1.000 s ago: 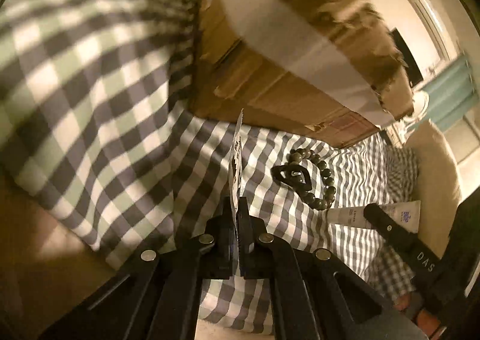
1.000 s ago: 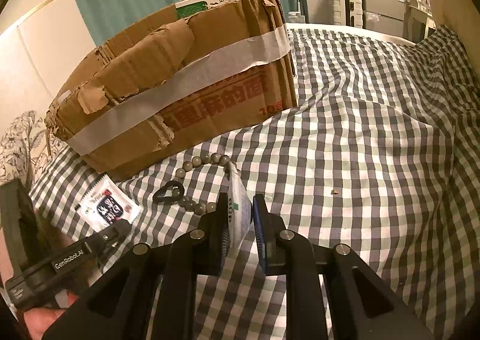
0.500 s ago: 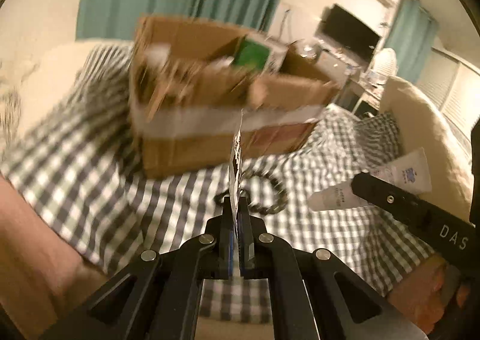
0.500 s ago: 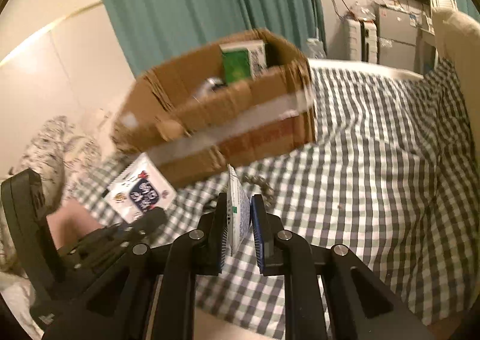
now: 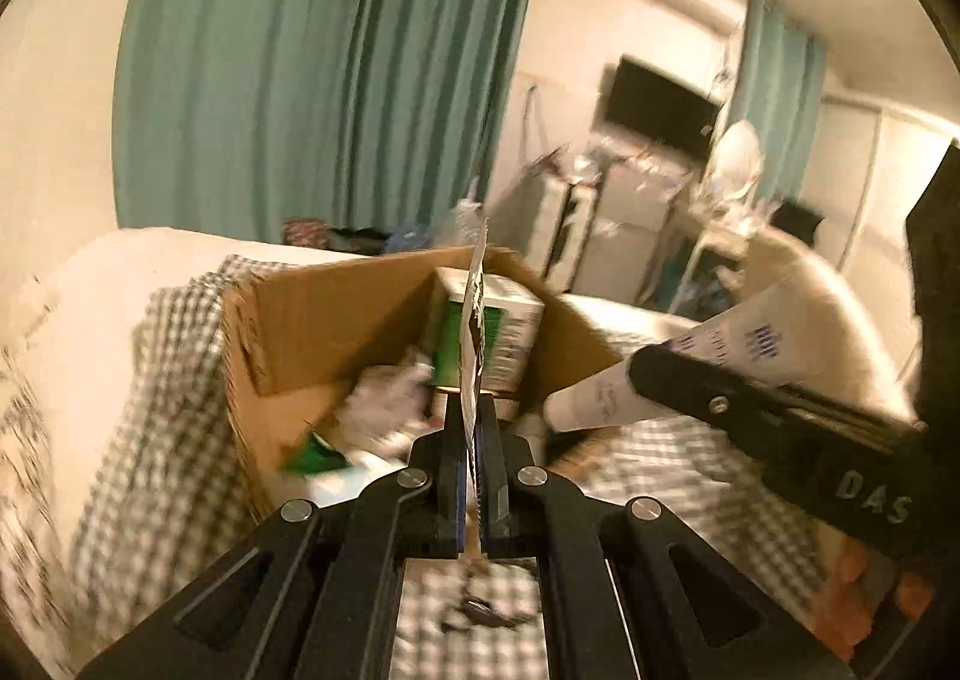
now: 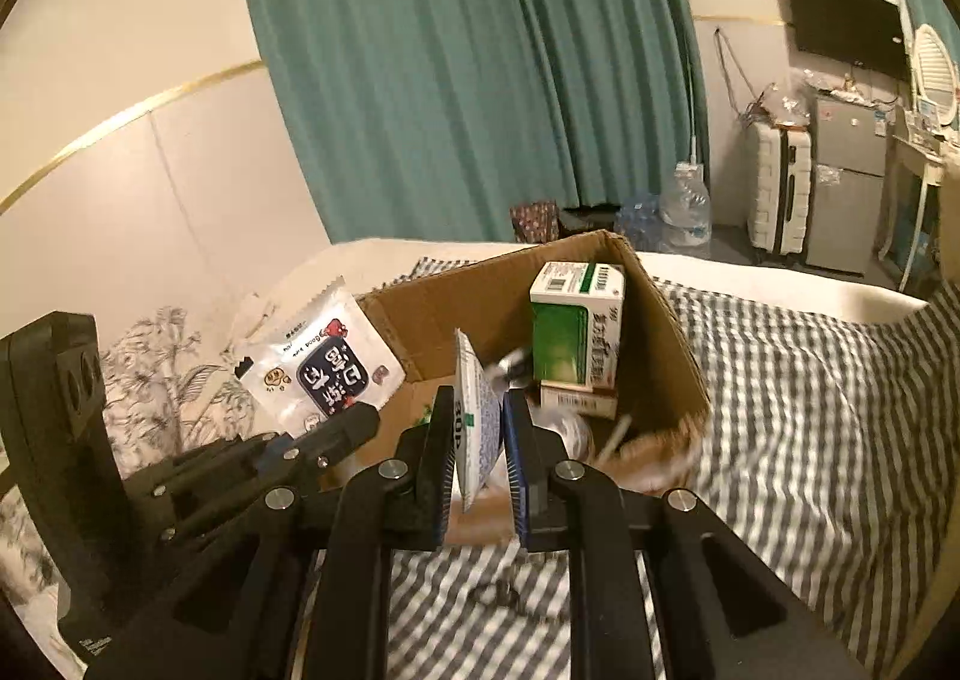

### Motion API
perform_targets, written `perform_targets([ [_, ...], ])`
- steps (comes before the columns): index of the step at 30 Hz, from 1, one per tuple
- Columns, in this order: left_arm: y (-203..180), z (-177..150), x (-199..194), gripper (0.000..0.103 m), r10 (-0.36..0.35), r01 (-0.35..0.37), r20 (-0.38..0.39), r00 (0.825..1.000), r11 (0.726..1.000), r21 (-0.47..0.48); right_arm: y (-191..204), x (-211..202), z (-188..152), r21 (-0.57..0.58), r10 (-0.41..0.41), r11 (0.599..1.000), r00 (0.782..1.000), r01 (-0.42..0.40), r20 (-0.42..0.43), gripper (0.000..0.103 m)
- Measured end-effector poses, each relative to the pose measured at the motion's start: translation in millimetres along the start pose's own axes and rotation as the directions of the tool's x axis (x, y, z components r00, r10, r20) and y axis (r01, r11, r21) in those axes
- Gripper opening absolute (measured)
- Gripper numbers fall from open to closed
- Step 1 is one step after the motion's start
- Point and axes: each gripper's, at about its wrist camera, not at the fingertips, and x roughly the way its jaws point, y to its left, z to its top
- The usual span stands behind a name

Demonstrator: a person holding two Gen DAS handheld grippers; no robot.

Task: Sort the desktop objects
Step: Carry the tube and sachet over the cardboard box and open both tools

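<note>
My left gripper (image 5: pixel 472 410) is shut on a flat white sachet (image 5: pixel 474 314), seen edge-on here. In the right wrist view the sachet (image 6: pixel 324 362) shows a dark blue label and sticks up from the left gripper (image 6: pixel 354 422). My right gripper (image 6: pixel 479 404) is shut on a white tube with blue print (image 6: pixel 474 416). The tube (image 5: pixel 690 362) also shows in the left wrist view, held in the right gripper (image 5: pixel 654 374). Both grippers hang in front of an open cardboard box (image 6: pixel 660 332) and look down into it. A green and white carton (image 6: pixel 576 332) stands inside among blurred items.
The box (image 5: pixel 324 314) rests on a grey and white checked cloth (image 6: pixel 810 410) over a bed. A teal curtain (image 6: pixel 480 80), water bottles (image 6: pixel 684 212), a white suitcase (image 6: pixel 780 200) and a small fridge (image 6: pixel 846 182) stand behind. A flowered pillow (image 6: pixel 162 380) lies at the left.
Both grippers have risen from the checked cloth with sachet and tube still held. The box, seen side-on before, now shows its inside. The bead bracelet has dropped below view.
</note>
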Motion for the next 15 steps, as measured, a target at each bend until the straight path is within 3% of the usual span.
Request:
perform_targets([
  [4, 22, 14, 43, 0.003, 0.089, -0.085, -0.088, 0.992, 0.995, 0.047, -10, 46, 24, 0.019, 0.001, 1.0, 0.997, 0.001, -0.082, 0.016],
  [6, 29, 14, 56, 0.005, 0.08, -0.074, -0.123, 0.989, 0.996, 0.056, -14, 57, 30, 0.017, -0.024, 1.0, 0.995, 0.026, -0.092, 0.026],
  [8, 35, 13, 68, 0.022, 0.104, -0.092, -0.168, 0.98, 0.993, 0.079, -16, 67, 35, 0.014, -0.079, 0.997, 0.992, 0.081, -0.103, 0.084],
  [10, 40, 12, 73, 0.079, 0.168, -0.152, -0.188, 0.968, 0.983, 0.101, -19, 68, 38, 0.024, -0.119, 0.992, 0.99, 0.121, -0.08, 0.085],
  [12, 43, 10, 67, 0.084, 0.202, -0.189, -0.144, 0.969, 0.977, 0.1, -22, 60, 40, 0.027, -0.127, 0.991, 0.99, 0.128, -0.057, 0.085],
  [15, 49, 9, 55, 0.084, 0.189, -0.179, -0.137, 0.972, 0.981, 0.08, -27, 37, 37, 0.041, -0.141, 0.989, 0.99, 0.141, -0.007, 0.085],
])
